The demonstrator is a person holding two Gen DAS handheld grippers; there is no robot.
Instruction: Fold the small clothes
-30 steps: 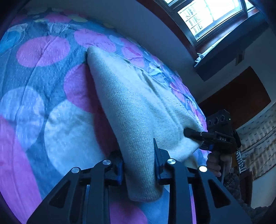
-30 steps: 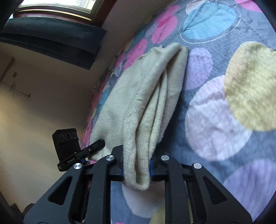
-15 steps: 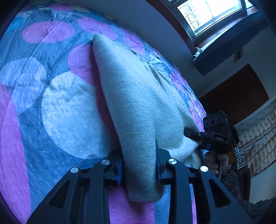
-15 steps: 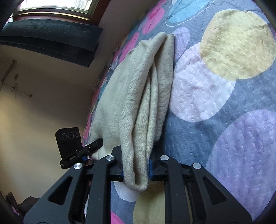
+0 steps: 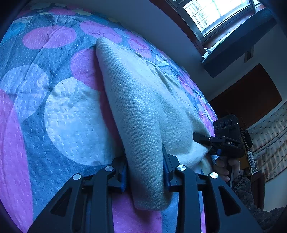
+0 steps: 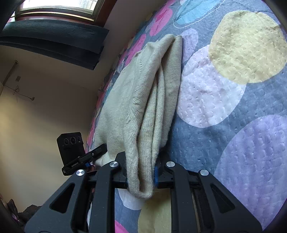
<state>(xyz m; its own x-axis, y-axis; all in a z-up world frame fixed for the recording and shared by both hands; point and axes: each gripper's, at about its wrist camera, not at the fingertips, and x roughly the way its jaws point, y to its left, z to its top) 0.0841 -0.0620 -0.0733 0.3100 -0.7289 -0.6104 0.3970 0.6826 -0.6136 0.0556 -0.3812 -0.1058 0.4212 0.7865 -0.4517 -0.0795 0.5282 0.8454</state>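
Note:
A cream knitted garment point(image 5: 143, 100) lies stretched over a bedspread with big coloured dots point(image 5: 68, 114). My left gripper point(image 5: 144, 172) is shut on one near corner of it, and the cloth hangs down past the fingers. My right gripper point(image 6: 140, 172) is shut on the other near corner, where the garment point(image 6: 143, 93) is bunched in several layers. The near edge is lifted off the bed; the far end rests on it. Each gripper shows in the other's view, the right one point(image 5: 206, 141) and the left one point(image 6: 93, 154).
The bedspread point(image 6: 233, 93) runs on to the right in the right wrist view. A wall with a window point(image 5: 218, 16) and a dark sill runs along the far side of the bed. A dark wooden door point(image 5: 251, 100) stands beyond the right gripper.
Both grippers keep their hold on the garment. The view of both has shifted slightly over the bed, and the garment's far end now sits a little lower in the frames than half a second ago.

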